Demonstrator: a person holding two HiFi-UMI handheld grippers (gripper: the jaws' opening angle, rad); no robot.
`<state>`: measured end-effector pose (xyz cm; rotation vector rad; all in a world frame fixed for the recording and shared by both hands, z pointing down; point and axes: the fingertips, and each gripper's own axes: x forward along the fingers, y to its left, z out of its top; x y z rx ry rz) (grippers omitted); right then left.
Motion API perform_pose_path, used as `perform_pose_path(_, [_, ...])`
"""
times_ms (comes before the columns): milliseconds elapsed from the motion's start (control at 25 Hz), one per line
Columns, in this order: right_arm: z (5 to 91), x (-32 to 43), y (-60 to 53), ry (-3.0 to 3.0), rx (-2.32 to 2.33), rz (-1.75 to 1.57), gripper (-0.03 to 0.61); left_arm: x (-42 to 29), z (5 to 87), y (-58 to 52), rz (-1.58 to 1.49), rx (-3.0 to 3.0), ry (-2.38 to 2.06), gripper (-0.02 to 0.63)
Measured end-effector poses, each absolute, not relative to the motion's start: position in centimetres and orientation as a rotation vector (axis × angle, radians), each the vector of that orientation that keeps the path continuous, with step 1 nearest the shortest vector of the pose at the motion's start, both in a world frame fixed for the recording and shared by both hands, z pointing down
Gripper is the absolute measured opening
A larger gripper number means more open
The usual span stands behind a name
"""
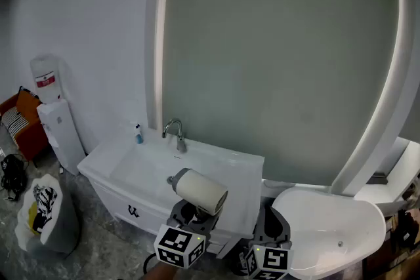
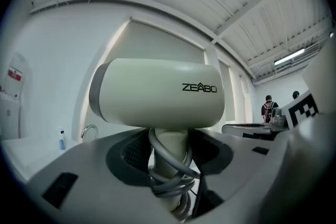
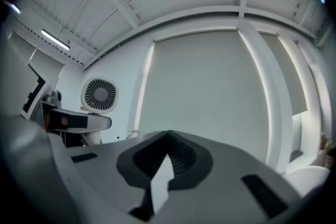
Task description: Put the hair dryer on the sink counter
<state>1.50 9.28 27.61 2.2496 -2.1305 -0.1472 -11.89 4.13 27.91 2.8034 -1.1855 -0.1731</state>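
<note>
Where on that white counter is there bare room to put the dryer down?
The flat strip of counter right of the basin, out to its edge, is bare. The back left corner is crowded: faucet and blue bottle.

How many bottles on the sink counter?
1: a small blue bottle at the counter's back, left of the faucet. The hair dryer may hide others.

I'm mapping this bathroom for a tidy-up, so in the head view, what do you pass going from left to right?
Left to right: water dispenser → blue bottle → hair dryer → bathtub.
</note>
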Motion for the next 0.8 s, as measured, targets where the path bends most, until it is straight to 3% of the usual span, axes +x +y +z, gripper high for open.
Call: perform_pose_path(800, [27.2,2.9,11.6,-2.165,2.265,-0.125,0.020,-10.7,27.3,6.3,-0.161,2.813,-1.199,0.206])
